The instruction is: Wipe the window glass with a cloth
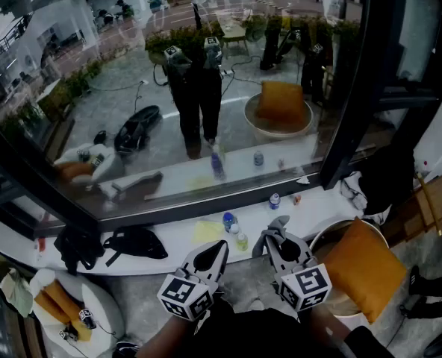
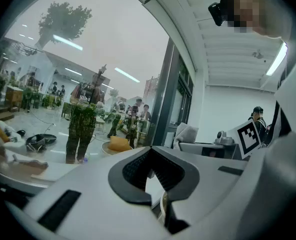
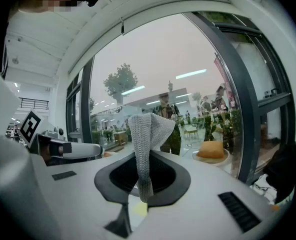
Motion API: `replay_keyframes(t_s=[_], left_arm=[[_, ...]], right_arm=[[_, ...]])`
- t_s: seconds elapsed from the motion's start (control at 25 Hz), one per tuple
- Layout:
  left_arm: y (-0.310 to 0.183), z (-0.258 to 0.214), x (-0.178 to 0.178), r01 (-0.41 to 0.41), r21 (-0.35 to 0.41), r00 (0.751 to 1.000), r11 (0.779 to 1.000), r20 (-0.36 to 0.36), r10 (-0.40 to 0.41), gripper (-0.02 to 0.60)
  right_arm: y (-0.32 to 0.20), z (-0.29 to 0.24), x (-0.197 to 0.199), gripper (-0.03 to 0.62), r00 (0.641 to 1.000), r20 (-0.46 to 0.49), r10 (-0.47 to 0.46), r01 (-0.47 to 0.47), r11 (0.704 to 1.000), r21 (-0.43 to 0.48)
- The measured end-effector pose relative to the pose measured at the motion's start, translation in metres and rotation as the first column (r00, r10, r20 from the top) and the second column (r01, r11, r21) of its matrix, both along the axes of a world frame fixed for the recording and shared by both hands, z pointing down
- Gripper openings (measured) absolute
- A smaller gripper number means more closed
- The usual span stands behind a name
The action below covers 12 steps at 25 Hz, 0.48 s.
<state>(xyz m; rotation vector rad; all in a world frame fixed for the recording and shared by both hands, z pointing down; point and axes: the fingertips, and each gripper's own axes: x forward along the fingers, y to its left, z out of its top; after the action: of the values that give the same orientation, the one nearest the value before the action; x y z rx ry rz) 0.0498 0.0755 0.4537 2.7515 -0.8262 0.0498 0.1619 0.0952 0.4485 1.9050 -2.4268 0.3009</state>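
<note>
Right gripper view shows right gripper (image 3: 147, 156) fingers clamping the cloth (image 3: 149, 126), left gripper (image 2: 150, 156) fingers closed empty; I'd press it flat against the window glass (image 3: 153, 64) mid-frame.

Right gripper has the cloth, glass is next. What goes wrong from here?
1. The grey knitted cloth is pinched as a narrow fold in the right gripper; pressing on the window glass may pull it free.
2. The blue-capped bottle and small yellow-green bottle stand on the white sill just ahead; reaching over could topple them.
</note>
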Motion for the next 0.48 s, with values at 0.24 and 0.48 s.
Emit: replay_keyframes(t_s=[0.24, 0.48], left_arm=[[-0.0011, 0.0014, -0.0005, -0.002, -0.003, 1.000, 1.000, 0.003, 0.002, 0.006], [-0.0028, 0.0031, -0.0045, 0.001, -0.007, 1.000, 1.000, 0.005, -0.001, 0.006]], right_arm=[[-0.0017, 0.0022, 0.0009, 0.051, 1.000, 0.007, 0.007, -0.007, 1.000, -0.006], [-0.0046, 0.0021, -0.0012, 0.052, 1.000, 0.030, 0.006, -0.006, 1.000, 0.004]])
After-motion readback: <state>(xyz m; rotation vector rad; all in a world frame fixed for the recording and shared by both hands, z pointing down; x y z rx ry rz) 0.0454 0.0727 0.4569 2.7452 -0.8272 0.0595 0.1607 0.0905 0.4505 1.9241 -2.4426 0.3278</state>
